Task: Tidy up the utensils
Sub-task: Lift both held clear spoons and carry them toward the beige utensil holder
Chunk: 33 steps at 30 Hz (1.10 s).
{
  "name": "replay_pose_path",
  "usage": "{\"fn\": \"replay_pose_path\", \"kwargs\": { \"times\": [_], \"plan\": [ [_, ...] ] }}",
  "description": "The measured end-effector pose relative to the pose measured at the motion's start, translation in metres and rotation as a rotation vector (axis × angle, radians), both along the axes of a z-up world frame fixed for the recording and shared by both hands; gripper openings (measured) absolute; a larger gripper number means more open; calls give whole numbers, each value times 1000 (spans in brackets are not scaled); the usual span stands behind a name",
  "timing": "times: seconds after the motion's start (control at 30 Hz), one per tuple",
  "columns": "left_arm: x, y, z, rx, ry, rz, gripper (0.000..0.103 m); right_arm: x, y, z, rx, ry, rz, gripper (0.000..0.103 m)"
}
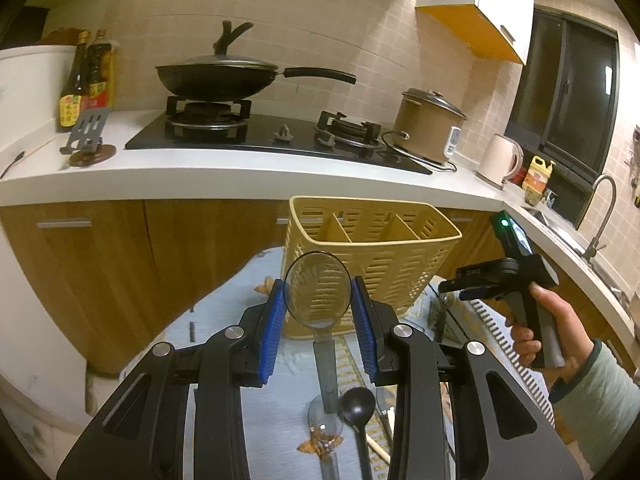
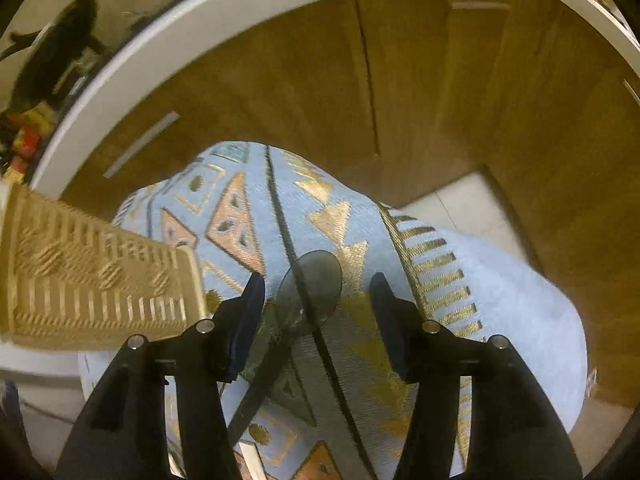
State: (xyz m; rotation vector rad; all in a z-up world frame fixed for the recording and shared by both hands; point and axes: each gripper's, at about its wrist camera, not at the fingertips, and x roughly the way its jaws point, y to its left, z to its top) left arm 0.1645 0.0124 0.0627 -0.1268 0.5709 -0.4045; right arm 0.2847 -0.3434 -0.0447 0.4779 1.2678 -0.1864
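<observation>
My left gripper (image 1: 318, 284) is shut on the bowl of a clear plastic spoon (image 1: 316, 300), whose handle hangs down toward the camera. Just behind it stands the yellow slatted utensil basket (image 1: 400, 276), with dividers inside. Under the gripper on the cloth lie another clear spoon (image 1: 326, 420), a black spoon (image 1: 356, 404) and a pale chopstick (image 1: 380, 448). My right gripper (image 2: 317, 280) points steeply down and is open. A grey translucent spoon (image 2: 310, 292) lies on the cloth between its fingers, touched by neither pad. The basket (image 2: 100, 280) is to its left.
A light-blue patterned cloth (image 2: 500, 280) covers the small table. Behind it runs a white counter (image 1: 240, 168) over wooden cabinets, with a hob, a lidded wok (image 1: 216, 76), a brown cooker pot (image 1: 428, 124), a kettle and a sink. A hand (image 1: 532, 320) holds the right gripper beside the basket.
</observation>
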Motion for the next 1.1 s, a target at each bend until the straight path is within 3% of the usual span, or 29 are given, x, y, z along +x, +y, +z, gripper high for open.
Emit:
{"fn": "replay_pose_path", "kwargs": {
  "times": [0.33, 0.4, 0.43, 0.47, 0.57, 0.73, 0.93, 0.97, 1.0, 1.1],
  "plan": [
    [2, 13, -6, -20, 2, 10, 31, 12, 36, -5, -217, 68, -38, 51],
    [3, 14, -6, -21, 3, 10, 31, 12, 45, -4, -264, 59, -14, 44],
    [3, 15, -6, -22, 3, 10, 31, 12, 48, -3, -274, 55, 6, 33],
    [3, 15, -6, -20, 3, 11, 31, 12, 52, -2, -288, 53, 25, 29],
    [5, 16, -5, -18, 4, 15, 31, 7, 58, 1, -311, 35, 64, 27],
    [3, 16, 1, -11, -11, 24, 31, -24, 51, 31, -242, -117, 71, 26],
    [2, 13, 22, -31, -51, 40, 31, -75, 50, 90, -143, -349, 111, 26],
    [2, 12, 28, -36, -63, 39, 31, -80, 51, 100, -137, -384, 119, 10],
    [2, 10, 34, -41, -76, 39, 31, -87, 52, 113, -128, -430, 133, 5],
    [4, 6, 51, -55, -104, 30, 31, -99, 54, 142, -121, -525, 139, 5]
  ]
}}
